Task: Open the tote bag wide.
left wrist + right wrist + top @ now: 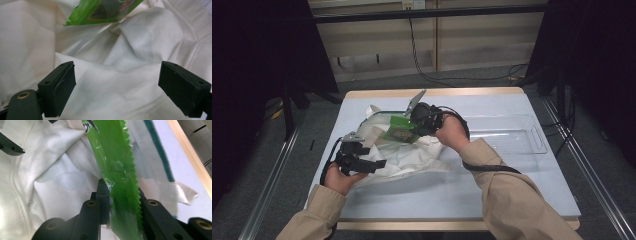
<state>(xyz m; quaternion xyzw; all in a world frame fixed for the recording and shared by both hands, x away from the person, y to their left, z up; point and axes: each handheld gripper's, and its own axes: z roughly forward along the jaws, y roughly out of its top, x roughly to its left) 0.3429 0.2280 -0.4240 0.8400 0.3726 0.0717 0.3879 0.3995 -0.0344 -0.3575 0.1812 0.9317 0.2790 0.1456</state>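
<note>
Right now the right tongs (122, 202) are pinching a green snack packet (117, 170) by its serrated edge, both pads pressed flat against the film. No earlier picture is given, so only the grip itself is told. In the high view the packet (399, 129) hangs just above the white cloth bag (404, 157), at the bag's far edge, with the right tongs (412, 122) beside it on the side toward the clear plastic tray (517, 135).

The bag serves as the landmark. It lies crumpled on the pale desk (512, 190), left of the desk's middle. The left tongs (374, 164) rest at the bag's near left edge, held in the person's left hand (339, 180). In the left gripper view these tongs (117, 85) stand spread wide, with only the bag's cloth (112, 82) lying between the pads; whether the pads touch the cloth cannot be told. The packet's corner (100, 12) shows above the bag's folds in that view.

The clear tray sits to the right of the bag, touching or overlapping its far right edge, with a dark green rim (160, 152) running past the packet in the right gripper view. The person's right hand (452, 132) is over the bag's right part.
</note>
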